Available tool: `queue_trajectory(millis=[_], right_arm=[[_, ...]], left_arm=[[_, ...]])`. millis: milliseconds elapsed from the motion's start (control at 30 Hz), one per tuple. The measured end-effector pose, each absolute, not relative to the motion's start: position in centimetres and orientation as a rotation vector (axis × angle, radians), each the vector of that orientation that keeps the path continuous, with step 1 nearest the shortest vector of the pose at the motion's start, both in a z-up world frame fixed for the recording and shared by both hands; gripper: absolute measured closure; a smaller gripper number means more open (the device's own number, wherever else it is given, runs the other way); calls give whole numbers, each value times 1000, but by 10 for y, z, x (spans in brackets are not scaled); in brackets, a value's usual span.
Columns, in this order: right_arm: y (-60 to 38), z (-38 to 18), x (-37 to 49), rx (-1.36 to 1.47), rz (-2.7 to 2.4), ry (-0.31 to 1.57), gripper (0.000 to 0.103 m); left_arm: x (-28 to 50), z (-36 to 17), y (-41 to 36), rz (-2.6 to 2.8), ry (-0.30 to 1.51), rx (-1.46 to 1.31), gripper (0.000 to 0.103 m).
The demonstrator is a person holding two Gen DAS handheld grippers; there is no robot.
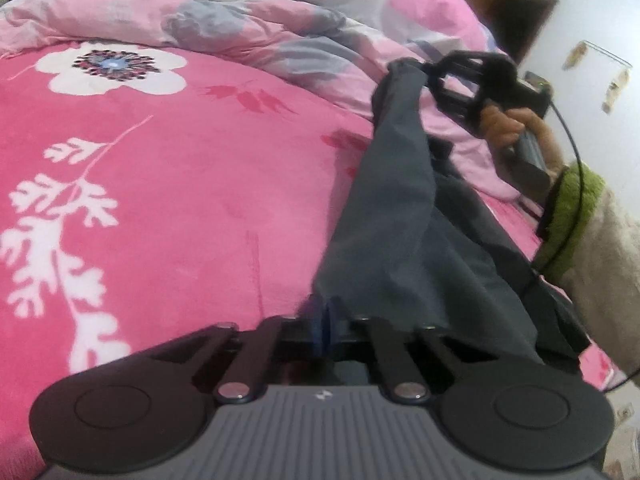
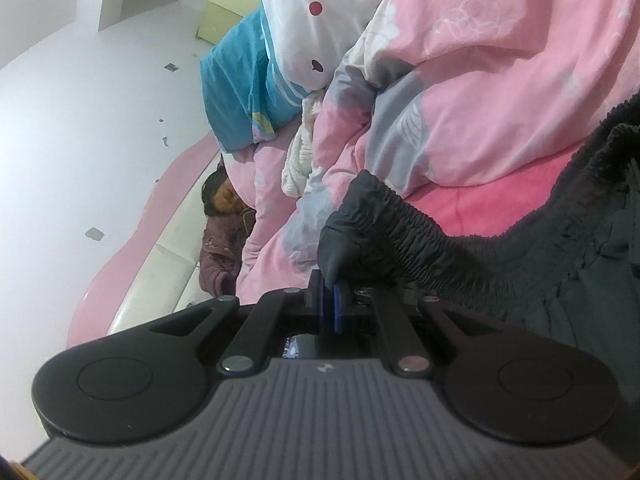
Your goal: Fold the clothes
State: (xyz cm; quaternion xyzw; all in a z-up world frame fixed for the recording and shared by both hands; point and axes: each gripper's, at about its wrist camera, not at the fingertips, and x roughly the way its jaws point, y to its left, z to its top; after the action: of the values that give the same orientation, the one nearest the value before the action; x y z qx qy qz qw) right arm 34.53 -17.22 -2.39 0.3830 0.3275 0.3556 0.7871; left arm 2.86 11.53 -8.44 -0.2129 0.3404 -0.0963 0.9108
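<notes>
A dark grey garment [image 1: 400, 216] with an elastic waistband [image 2: 404, 236] hangs stretched between my two grippers above the pink bed. My left gripper [image 1: 322, 320] is shut on one end of it at the bottom of the left wrist view. My right gripper [image 2: 330, 300] is shut on the waistband edge. In the left wrist view the right gripper [image 1: 424, 68] shows at the upper right, pinching the garment's far end, with the hand behind it.
A pink flowered blanket [image 1: 160, 184] covers the bed. A crumpled pink and grey quilt [image 1: 248, 32] lies at the back, with a blue pillow [image 2: 236, 88]. A person [image 2: 224, 216] lies by the headboard. A white wall [image 2: 80, 128] is at the left.
</notes>
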Motion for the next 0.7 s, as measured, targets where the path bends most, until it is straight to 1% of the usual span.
queue_trajectory(millis=[200, 300, 367, 500, 567, 667, 700], right_arm=[[-131, -8, 347, 601, 711, 673, 100], [-91, -11, 350, 472, 711, 662, 100], [-62, -21, 352, 388, 711, 668, 100], [1, -62, 360, 183, 666, 726, 99], [21, -80, 366, 118, 635, 768, 96], [29, -85, 371, 113, 629, 793, 90], [28, -81, 373, 132, 634, 808, 82]], left_arm=[[-5, -68, 124, -69, 570, -452, 102], [-15, -72, 133, 12, 573, -462, 102], [-16, -79, 139, 52, 602, -489, 102], [-12, -89, 144, 78, 625, -522, 102], [-12, -88, 144, 85, 620, -508, 102], [-12, -89, 145, 84, 633, -524, 101], [-11, -90, 145, 83, 637, -534, 101]])
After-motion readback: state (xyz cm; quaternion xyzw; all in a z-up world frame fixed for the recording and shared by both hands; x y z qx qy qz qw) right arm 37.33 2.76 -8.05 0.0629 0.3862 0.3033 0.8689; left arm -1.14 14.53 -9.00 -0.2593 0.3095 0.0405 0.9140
